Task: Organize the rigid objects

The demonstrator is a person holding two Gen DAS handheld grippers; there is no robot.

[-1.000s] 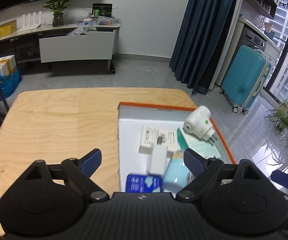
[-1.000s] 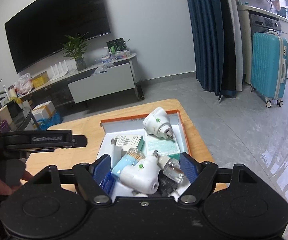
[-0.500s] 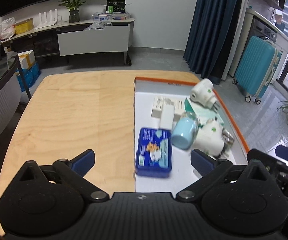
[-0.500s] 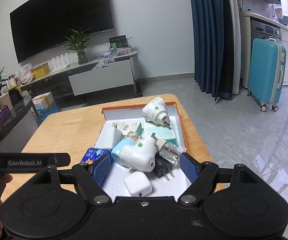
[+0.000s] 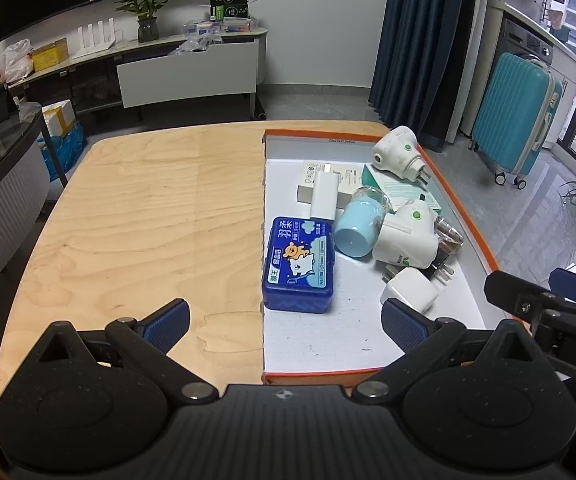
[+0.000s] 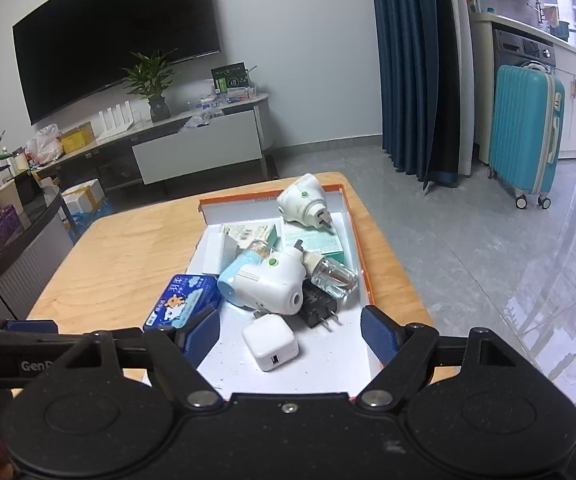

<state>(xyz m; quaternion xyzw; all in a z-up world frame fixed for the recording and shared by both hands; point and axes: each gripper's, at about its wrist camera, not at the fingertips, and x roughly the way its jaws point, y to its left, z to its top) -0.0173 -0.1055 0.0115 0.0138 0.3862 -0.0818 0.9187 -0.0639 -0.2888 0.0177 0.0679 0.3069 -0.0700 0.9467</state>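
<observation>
An orange-rimmed white tray (image 5: 453, 196) (image 6: 357, 236) lies on the right half of the wooden table (image 5: 148, 216). In it are a blue tin (image 5: 299, 265) (image 6: 182, 300), a light-blue bottle (image 5: 361, 220), two white plug-in devices (image 5: 399, 156) (image 6: 276, 286), a clear bottle (image 6: 333, 276), a black plug (image 6: 319, 308), a white charger cube (image 5: 409, 290) (image 6: 270, 344) and flat boxes (image 5: 397, 192). My left gripper (image 5: 284, 322) is open above the tray's near left edge, nothing between its fingers. My right gripper (image 6: 289, 330) is open over the near end, with the charger cube lying below it.
The left half of the table is bare wood. Beyond the table stand a TV cabinet (image 5: 188, 68), dark curtains (image 5: 419, 48) and a teal suitcase (image 5: 515, 116). The right gripper's arm (image 5: 543, 308) shows at the right of the left wrist view.
Both grippers have drawn back toward the near end of the tray, so more objects show. The left jaws have spread a little wider. The objects have not moved.
</observation>
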